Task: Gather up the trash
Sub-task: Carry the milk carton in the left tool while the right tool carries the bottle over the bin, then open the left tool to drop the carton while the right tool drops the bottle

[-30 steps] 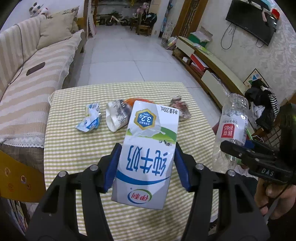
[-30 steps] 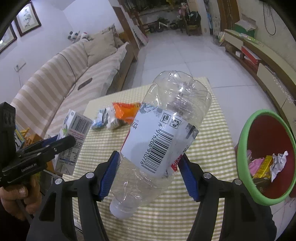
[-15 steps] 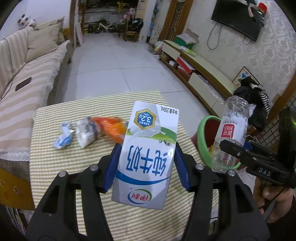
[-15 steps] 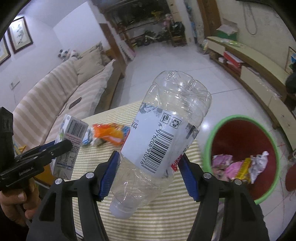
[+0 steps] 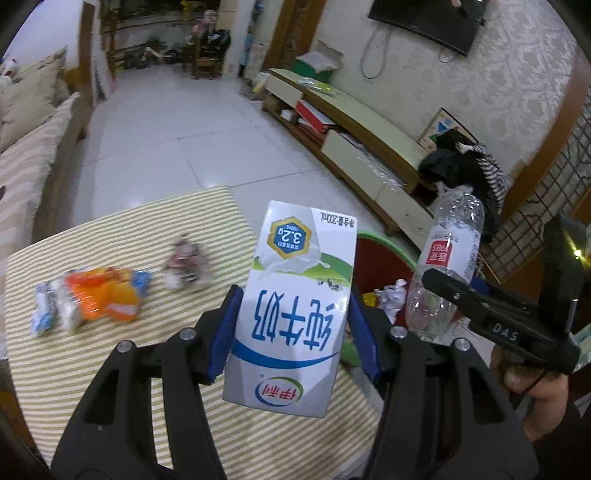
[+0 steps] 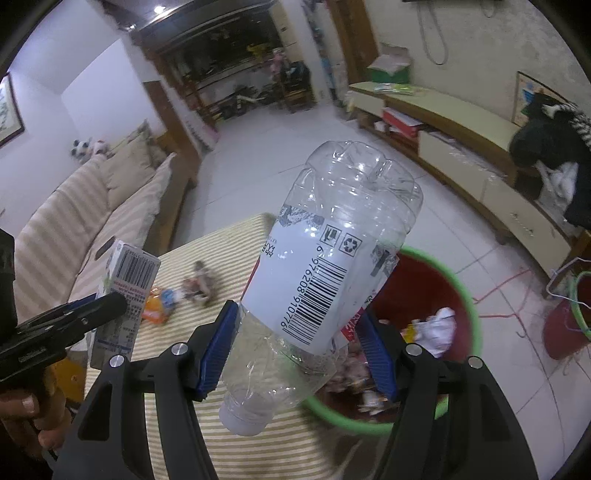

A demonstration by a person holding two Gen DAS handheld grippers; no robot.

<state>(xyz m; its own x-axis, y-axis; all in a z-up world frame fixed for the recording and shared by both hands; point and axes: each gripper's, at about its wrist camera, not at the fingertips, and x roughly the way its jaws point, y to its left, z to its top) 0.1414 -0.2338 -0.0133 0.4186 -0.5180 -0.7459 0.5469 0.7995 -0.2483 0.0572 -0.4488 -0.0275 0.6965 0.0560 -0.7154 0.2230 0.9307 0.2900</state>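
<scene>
**Over the table's edge: carton and bottle carried toward the bin**

Beneath both grippers lay a table [image 5: 122, 236] covered with a green-and-white striped cloth, standing on a pale tiled floor [image 5: 192, 125]. A striped sofa [image 6: 74, 218] ran along one side of the room; a low TV cabinet [image 5: 369, 147] and a wall-mounted television [image 5: 428, 18] occupied the other. Beside the table's edge stood a red bin with a green rim [image 6: 469, 295], already holding crumpled wrappers. On the cloth remained an orange snack wrapper [image 5: 99, 291] with pale wrappers touching it, and a small crumpled wrapper [image 5: 184, 262] apart from them, blurred by motion.

The left gripper [image 5: 291, 332] clamped a white milk carton [image 5: 295, 306], printed side up and inverted, blue pads pressed on both sides. The right gripper [image 6: 299, 350] clamped a clear plastic bottle [image 6: 325, 273], cap end toward the camera, base pointing away, over the bin's near rim.

Compared with a second earlier, both views had swung sideways: the wrappers had shifted toward the left of the left-wrist picture, the bin had come into that view behind the carton, and it filled more of the right-wrist view. Both grips were unchanged.
</scene>
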